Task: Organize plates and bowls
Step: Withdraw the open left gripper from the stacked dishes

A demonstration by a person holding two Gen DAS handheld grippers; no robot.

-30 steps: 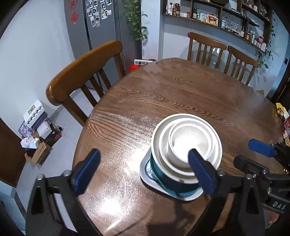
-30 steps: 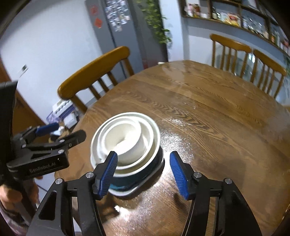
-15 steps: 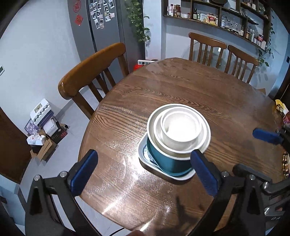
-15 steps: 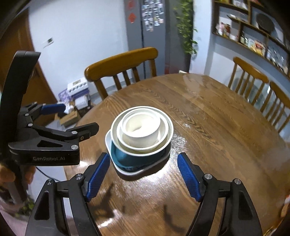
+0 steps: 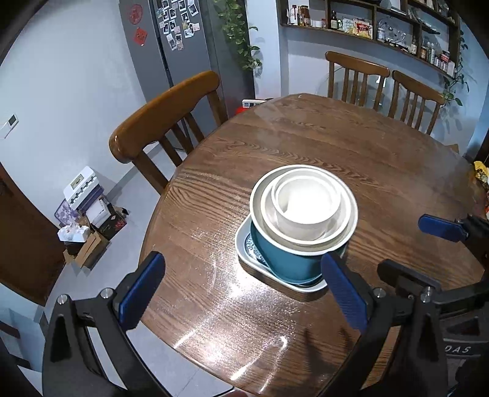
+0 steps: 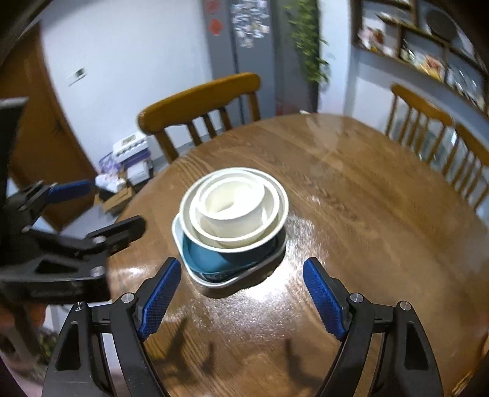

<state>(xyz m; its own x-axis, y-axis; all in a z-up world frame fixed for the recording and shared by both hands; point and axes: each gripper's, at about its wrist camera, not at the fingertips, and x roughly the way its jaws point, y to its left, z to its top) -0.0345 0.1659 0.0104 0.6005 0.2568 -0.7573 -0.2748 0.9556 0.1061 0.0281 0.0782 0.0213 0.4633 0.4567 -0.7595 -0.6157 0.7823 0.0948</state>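
Note:
A stack of dishes stands on the round wooden table (image 5: pixel 305 143): a grey squarish plate (image 5: pixel 244 253) at the bottom, a teal bowl (image 5: pixel 284 259) on it, then nested white bowls with a small white bowl (image 5: pixel 305 204) on top. The stack also shows in the right wrist view (image 6: pixel 232 210). My left gripper (image 5: pixel 241 293) is open and empty, near the table's front edge. My right gripper (image 6: pixel 241 296) is open and empty, just in front of the stack. The right gripper's blue pads (image 5: pixel 440 227) show at the right of the left wrist view.
A wooden chair (image 5: pixel 165 122) stands at the table's left. Two more chairs (image 5: pixel 385 79) stand at the far side. Boxes (image 5: pixel 88 210) lie on the floor at the left. Shelves (image 5: pixel 366 21) and a fridge (image 5: pixel 171 45) line the back wall.
Both grippers have drawn back and upward from the stack, which now looks smaller and farther. The stack has not moved. Both stay open.

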